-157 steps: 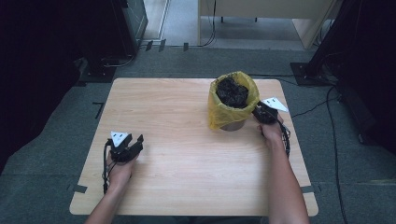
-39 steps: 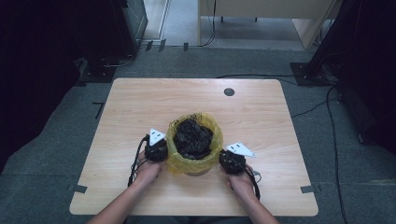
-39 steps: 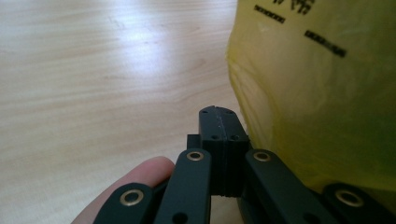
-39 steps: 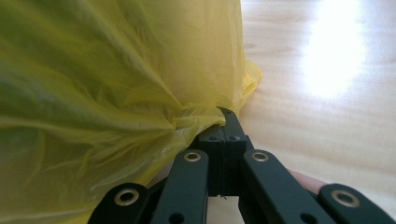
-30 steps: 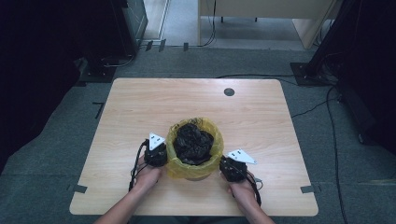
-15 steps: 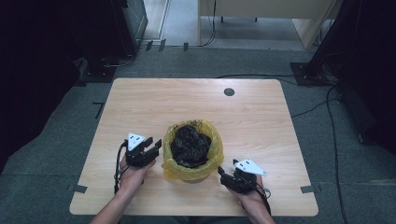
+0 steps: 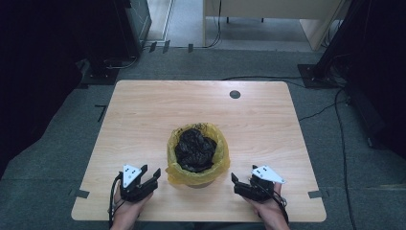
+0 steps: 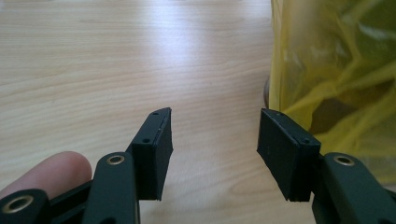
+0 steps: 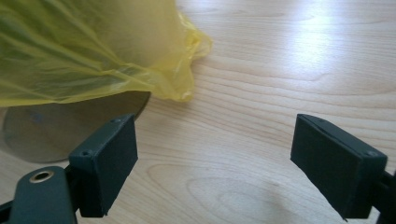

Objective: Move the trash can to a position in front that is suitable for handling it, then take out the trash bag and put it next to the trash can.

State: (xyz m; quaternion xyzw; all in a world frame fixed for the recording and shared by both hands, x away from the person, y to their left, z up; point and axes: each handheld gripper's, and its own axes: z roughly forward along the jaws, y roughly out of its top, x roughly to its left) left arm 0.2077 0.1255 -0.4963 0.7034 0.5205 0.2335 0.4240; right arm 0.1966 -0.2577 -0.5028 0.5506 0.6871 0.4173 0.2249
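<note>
Letting go: both sets of jaws have just been opening, nothing between them. Left gripper (image 7: 152, 174) and right gripper (image 7: 234, 180) are backing off to 8 and 4 o'clock of the yellow-bagged bin (image 7: 197, 154), now standing at near-centre of the bench (image 7: 143, 110); placement looks finished.

A light wooden table (image 7: 143, 124) is set on a grey carpeted floor (image 7: 43, 177). A small dark round hole (image 7: 234, 94) is seen near the table's far edge. Black cables (image 7: 335, 139) are trailed across the floor at the right, and a pale wooden cabinet (image 7: 268, 19) is placed beyond the table.
</note>
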